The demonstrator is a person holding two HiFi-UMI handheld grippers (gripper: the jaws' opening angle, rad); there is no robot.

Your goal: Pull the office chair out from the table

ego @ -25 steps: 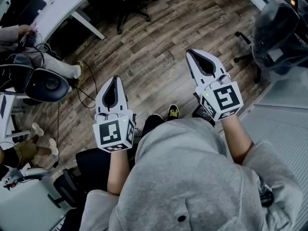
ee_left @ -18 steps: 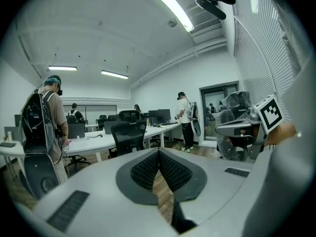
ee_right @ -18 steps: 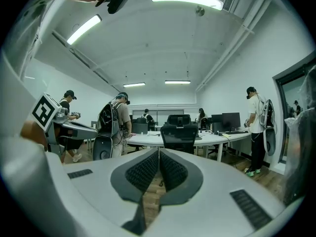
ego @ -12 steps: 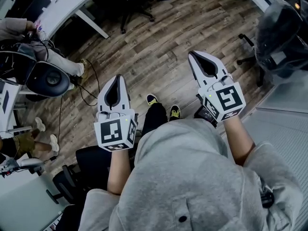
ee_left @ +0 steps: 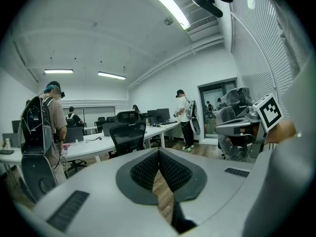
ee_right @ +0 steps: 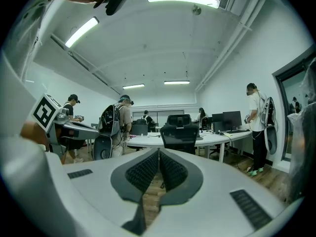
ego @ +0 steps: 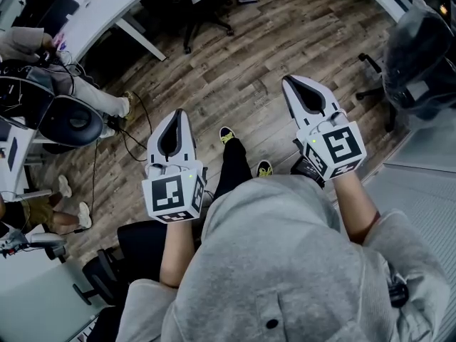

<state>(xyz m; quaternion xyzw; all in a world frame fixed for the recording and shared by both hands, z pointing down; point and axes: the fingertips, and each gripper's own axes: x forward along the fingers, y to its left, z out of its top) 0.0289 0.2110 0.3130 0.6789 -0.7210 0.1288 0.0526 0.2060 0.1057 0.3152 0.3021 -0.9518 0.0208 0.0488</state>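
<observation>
Office chair [ee_right: 180, 133] inspected, position as follows. A stretch of open wood floor [ego: 235, 91] lies between you and the white table [ee_right: 224, 136] ahead. The chair stands tucked at the near edge of that table, well apart from both of your tools. Its backrest is upright and faces you, and its seat points away under the tabletop, so the long axis you have to work with is the vertical back and headrest. In the right gripper view the chair sits almost dead ahead. In the left gripper view it falls left of the jaw line. I judge your right gripper [ego: 286, 80] the better aligned, though neither is clearly nearer. Your left gripper [ego: 176, 112] has its pads meeting with nothing between them, and the right likewise is closed and empty. The pull is not yet begun
</observation>
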